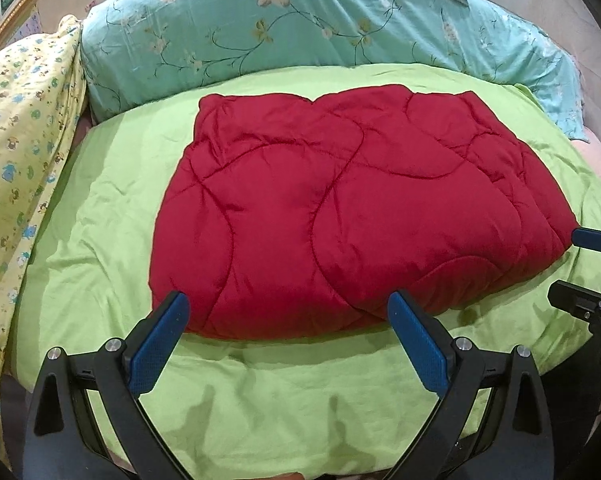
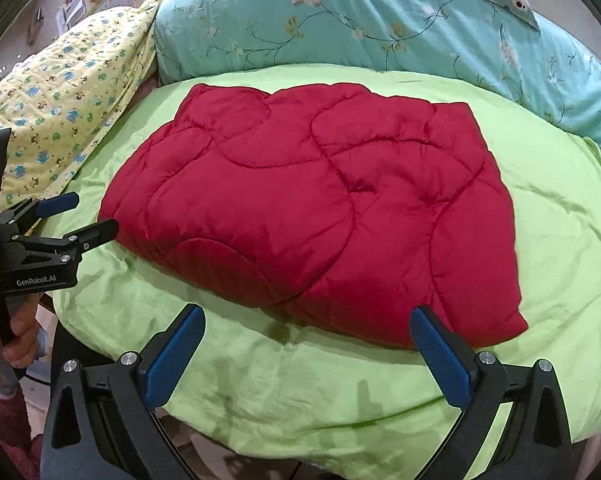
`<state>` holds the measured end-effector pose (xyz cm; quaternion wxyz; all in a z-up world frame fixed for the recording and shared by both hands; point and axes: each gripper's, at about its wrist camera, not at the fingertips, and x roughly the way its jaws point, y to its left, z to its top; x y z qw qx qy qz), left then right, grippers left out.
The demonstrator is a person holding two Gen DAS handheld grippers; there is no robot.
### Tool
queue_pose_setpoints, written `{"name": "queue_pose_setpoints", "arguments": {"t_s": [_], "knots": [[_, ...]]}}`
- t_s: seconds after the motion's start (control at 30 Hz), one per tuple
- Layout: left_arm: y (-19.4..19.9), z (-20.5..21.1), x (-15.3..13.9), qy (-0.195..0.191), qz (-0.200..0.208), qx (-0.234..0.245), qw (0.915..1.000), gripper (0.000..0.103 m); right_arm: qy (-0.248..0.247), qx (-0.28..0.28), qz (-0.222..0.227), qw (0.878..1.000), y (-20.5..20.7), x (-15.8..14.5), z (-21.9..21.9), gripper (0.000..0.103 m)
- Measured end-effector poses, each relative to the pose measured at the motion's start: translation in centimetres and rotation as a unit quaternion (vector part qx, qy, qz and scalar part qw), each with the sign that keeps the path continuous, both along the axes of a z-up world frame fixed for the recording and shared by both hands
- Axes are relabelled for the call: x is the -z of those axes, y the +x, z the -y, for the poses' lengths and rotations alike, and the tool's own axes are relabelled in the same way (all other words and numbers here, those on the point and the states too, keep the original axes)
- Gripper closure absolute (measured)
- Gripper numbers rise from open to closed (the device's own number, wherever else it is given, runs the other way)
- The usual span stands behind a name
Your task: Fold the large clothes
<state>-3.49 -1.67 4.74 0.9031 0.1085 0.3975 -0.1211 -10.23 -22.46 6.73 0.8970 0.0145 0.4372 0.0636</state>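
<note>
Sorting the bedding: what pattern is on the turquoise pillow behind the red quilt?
Flowers on trailing vines; the turquoise pillow shows best in the right wrist view.

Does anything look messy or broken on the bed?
Nothing stands out. The red quilt lies folded in a fairly tidy bundle on the green sheet, with only soft wrinkles. Both tools, left and right, are open and hold nothing.

A bed covered by a light green sheet (image 1: 112,208) carries a folded red quilt (image 1: 340,208) at its middle, a teal flowered duvet (image 1: 228,32) along the far edge, and a yellow patterned blanket (image 1: 24,120) far left.
</note>
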Motion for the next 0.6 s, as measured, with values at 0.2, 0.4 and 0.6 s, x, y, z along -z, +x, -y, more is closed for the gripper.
{"name": "queue_pose_setpoints", "arguments": {"t_s": [0.2,0.4,0.6], "knots": [[0.4,0.2,0.2,0.001,-0.003,-0.003,1.0000,0.003,0.003,0.007,-0.006,1.000,0.8,0.3,-0.2,0.000],[1.3,-0.2,0.2,-0.015,-0.011,-0.018,0.9997,0.003,0.007,0.015,-0.005,1.000,1.9,0.2,-0.6,0.000],[1.6,-0.2,0.3,-0.014,-0.010,-0.022,0.9996,0.003,-0.002,0.012,-0.009,1.000,2.6,0.4,-1.0,0.000]]}}
